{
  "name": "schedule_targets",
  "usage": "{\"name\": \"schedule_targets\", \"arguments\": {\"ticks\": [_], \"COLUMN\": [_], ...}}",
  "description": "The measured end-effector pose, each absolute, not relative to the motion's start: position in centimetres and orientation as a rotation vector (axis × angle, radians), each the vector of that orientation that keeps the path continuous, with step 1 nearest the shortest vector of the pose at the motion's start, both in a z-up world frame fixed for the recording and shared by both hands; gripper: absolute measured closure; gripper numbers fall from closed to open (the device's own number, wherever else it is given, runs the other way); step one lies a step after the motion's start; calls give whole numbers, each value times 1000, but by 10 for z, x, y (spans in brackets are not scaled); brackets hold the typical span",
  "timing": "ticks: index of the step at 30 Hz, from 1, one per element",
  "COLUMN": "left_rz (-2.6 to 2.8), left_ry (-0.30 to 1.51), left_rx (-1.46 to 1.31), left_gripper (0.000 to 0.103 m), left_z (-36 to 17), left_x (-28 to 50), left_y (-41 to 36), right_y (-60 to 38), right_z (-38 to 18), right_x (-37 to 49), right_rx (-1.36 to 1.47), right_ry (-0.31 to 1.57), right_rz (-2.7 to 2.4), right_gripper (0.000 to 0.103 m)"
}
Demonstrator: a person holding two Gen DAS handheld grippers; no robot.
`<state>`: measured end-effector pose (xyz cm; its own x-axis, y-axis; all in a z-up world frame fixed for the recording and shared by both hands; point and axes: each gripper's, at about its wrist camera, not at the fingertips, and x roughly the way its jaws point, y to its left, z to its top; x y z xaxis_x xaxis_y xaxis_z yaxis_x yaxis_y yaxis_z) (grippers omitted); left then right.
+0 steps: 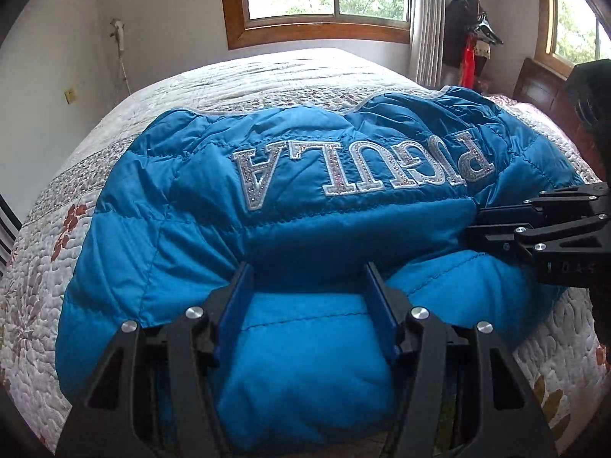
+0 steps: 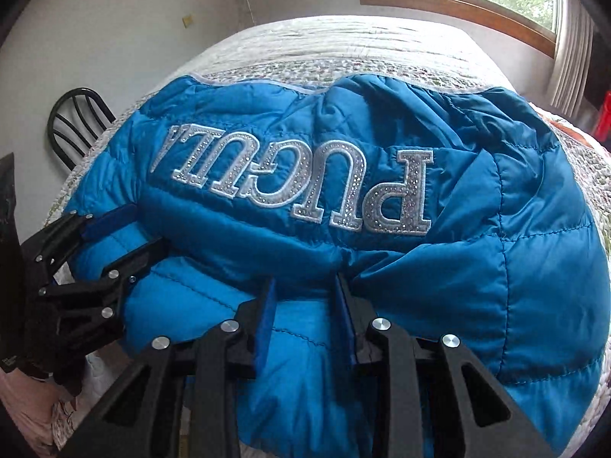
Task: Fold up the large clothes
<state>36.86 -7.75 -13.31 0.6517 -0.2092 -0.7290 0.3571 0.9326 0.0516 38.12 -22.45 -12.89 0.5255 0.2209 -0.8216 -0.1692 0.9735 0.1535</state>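
A blue quilted puffer jacket (image 1: 305,206) with silver letters lies folded on the bed (image 1: 267,72), letters upside down to me; it also fills the right wrist view (image 2: 343,191). My left gripper (image 1: 307,271) is open, its blue-padded fingers (image 1: 235,297) straddling a puffy fold at the jacket's near edge. It shows at the left of the right wrist view (image 2: 133,233). My right gripper (image 2: 305,286) is partly open, its fingers (image 2: 267,313) either side of a bunched fold. It shows at the right of the left wrist view (image 1: 477,225), resting on the jacket.
The bed has a white floral quilt (image 1: 46,267). A black chair (image 2: 76,122) stands at its left side. A wooden window (image 1: 324,0), a curtain (image 1: 427,30) and a coat rack (image 1: 477,30) stand behind. A dark wooden headboard (image 1: 538,87) is at the right.
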Motion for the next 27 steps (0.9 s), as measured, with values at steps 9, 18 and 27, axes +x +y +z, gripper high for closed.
{"name": "schedule_targets", "arguments": {"ticks": [9, 18, 27], "left_rz": [-344, -265, -314], "left_ry": [741, 860, 962], "left_rx": [61, -228, -330], "left_gripper": [24, 12, 12], "left_z": [-66, -63, -102], "left_x": [355, 394, 423], "left_y": [-32, 87, 104], "right_y": [-260, -402, -438], "right_z": [-55, -65, -118], "right_x": [349, 337, 358], "right_rx": [142, 510, 712], "right_ry": [846, 847, 934], "right_rz": [253, 136, 220], "right_gripper": [34, 15, 12]}}
